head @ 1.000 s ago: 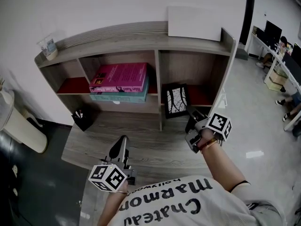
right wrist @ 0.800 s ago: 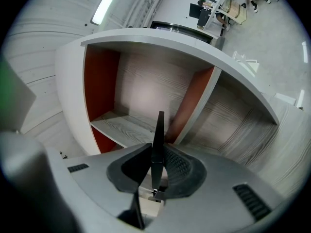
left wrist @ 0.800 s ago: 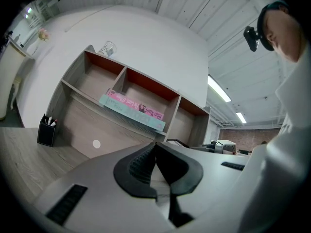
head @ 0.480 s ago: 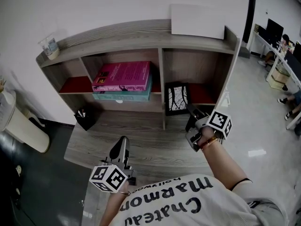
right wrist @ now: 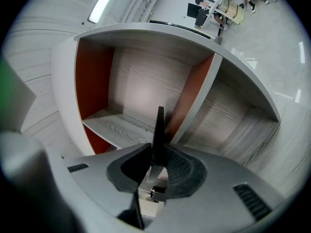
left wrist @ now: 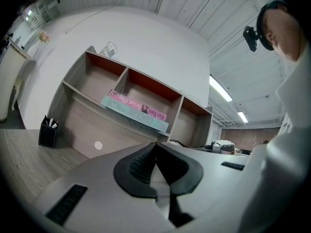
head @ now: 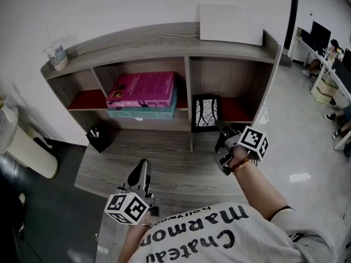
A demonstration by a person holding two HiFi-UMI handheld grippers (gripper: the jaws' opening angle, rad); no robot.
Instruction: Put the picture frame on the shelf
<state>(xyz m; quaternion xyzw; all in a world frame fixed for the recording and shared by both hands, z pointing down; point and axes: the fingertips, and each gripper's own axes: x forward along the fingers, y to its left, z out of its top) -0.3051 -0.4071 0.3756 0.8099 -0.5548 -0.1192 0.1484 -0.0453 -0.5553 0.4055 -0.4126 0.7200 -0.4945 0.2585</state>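
Observation:
The picture frame (head: 206, 113), black-edged with a branch-like print, stands upright at the mouth of the shelf's (head: 164, 37) lower right compartment. My right gripper (head: 221, 129) reaches level towards it from the desk side. In the right gripper view the frame's thin black edge (right wrist: 158, 130) stands between the pads, and both pads still lie against it. These jaws have just been opening slightly. My left gripper (head: 143, 166) hovers low over the desk, shut with nothing in it; its pads (left wrist: 141, 161) meet at the tip.
Pink and teal books (head: 143, 89) lie stacked in the middle compartment. A black pen holder (head: 96, 138) stands on the desk (head: 164, 163) at the left. A white board (head: 230, 32) and a glass (head: 56, 53) rest on the shelf top. Office desks show at far right.

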